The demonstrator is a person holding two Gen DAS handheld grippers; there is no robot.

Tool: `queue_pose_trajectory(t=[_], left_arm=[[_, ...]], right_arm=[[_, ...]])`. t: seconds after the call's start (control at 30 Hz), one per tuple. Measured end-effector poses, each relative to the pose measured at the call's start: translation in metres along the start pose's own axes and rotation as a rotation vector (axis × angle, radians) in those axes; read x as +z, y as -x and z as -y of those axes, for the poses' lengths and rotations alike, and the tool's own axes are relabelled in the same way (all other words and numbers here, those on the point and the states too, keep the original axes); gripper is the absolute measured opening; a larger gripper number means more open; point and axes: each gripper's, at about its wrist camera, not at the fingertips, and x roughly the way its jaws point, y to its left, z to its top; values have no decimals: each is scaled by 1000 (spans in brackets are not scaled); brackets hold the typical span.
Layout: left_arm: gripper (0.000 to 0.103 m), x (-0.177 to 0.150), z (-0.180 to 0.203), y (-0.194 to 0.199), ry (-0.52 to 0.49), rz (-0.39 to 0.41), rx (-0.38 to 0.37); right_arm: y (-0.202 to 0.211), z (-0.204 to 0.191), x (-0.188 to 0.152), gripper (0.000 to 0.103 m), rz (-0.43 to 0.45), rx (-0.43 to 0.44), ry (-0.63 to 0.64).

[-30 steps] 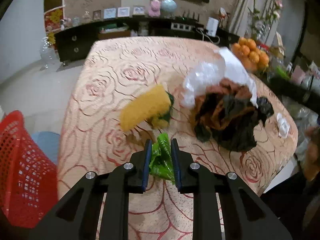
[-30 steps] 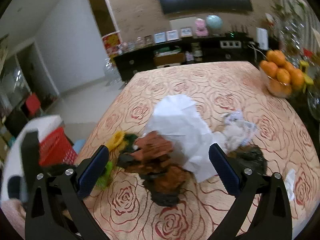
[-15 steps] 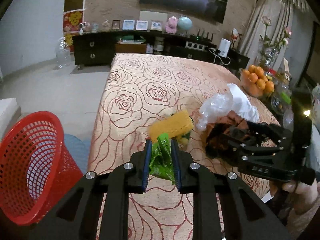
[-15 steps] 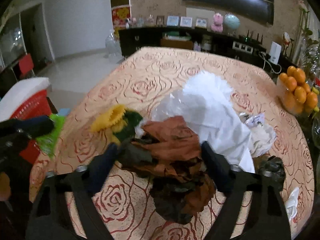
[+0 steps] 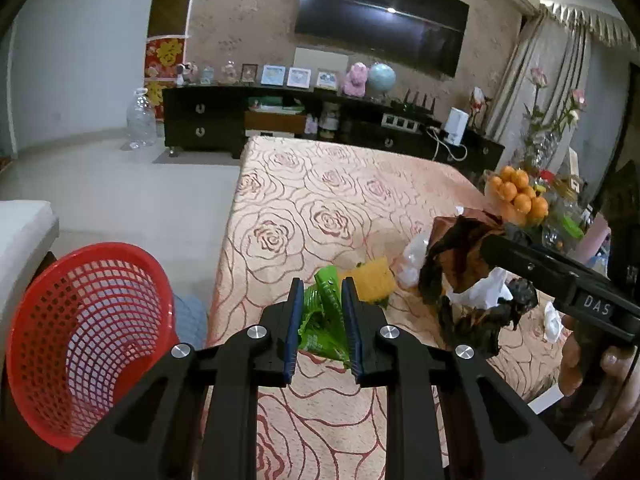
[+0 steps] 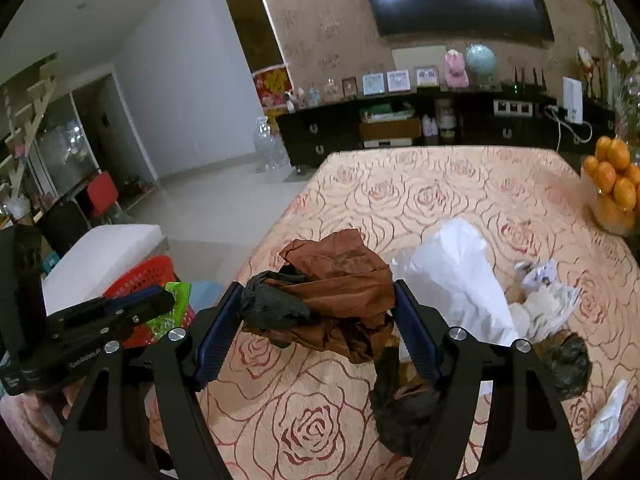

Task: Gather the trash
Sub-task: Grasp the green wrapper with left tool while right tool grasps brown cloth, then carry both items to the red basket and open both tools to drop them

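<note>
Tools number 2: left tool [image 5: 323,322] clamps 1 green wrapper [image 5: 326,320], right tool [image 6: 316,332] clamps 1 brown bag [image 6: 340,292].

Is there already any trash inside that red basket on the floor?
No. In the left wrist view the red mesh basket shows only its own bare walls and bottom, with nothing lying inside.
</note>
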Motion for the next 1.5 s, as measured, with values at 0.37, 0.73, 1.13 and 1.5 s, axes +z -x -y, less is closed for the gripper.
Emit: queue_pose_trajectory(t=[0.37, 0.73, 1.13, 1.5], left_arm=[[19, 19, -26, 39, 4, 81, 71], [19, 35, -94, 78, 38, 140, 289], [19, 19, -153, 89, 169, 106, 362], [19, 9, -167, 68, 166, 2, 389]], right_arm=[[5, -18, 16, 72, 47, -21, 24], [-6, -54, 26, 72, 54, 12, 78], [-35, -134, 54, 72, 0, 151, 211], [-73, -186, 47, 72, -84, 262, 297]])
